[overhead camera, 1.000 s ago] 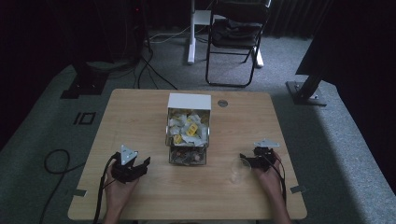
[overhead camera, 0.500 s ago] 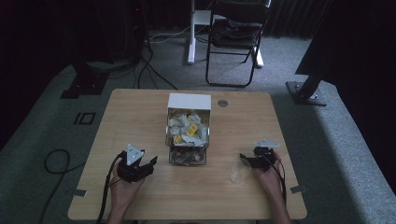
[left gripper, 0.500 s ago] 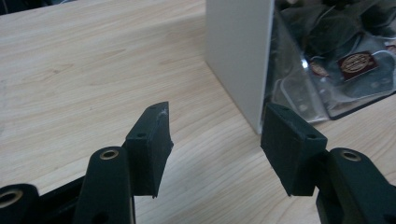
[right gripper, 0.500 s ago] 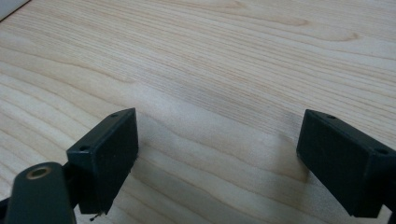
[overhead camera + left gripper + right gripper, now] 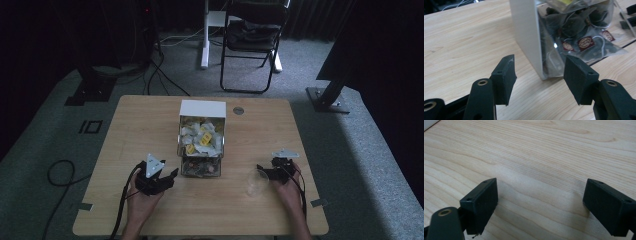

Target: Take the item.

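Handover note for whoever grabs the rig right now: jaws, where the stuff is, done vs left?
Left gripper: jaws open, nothing between them, aimed at the near corner of the tea bag box and close to it.
Right gripper: jaws open and wide; a clear cup stands just in front of them on the table. I cannot tell whether they touch it.
Box sits mid-table, full of tea bags.
Done: nothing picked, cup looks empty.
Left: probably take a tea bag and put it in the cup.
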Action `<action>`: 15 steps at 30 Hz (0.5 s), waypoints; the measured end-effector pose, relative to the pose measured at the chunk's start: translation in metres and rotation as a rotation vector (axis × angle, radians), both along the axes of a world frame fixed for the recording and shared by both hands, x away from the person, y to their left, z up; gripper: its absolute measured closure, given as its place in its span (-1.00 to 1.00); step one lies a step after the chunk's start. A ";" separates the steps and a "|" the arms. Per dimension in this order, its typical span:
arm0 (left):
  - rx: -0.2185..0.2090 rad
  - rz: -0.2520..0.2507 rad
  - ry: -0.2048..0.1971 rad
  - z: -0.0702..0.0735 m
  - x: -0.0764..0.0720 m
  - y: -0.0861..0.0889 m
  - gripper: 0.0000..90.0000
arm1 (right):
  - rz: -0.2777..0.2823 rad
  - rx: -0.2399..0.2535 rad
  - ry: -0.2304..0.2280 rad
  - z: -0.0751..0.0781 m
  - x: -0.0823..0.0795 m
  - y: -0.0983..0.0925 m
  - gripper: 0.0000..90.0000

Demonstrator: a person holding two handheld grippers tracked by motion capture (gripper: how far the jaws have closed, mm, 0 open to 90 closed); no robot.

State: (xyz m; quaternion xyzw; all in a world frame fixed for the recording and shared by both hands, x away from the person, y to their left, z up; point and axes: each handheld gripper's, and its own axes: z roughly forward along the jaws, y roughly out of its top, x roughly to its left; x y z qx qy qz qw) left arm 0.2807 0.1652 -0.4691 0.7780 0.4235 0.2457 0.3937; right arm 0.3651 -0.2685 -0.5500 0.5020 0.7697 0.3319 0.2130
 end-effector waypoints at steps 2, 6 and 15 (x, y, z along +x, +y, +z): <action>-0.001 -0.005 -0.003 0.000 0.000 -0.002 -0.03 | 0.000 0.000 0.000 0.000 0.000 0.000 -0.73; 0.001 -0.030 -0.005 0.001 0.000 -0.011 -0.03 | 0.000 0.000 0.000 0.000 0.000 0.000 -0.73; 0.003 -0.060 -0.006 0.002 0.000 -0.022 -0.01 | 0.000 0.000 0.000 0.000 0.000 0.000 -0.73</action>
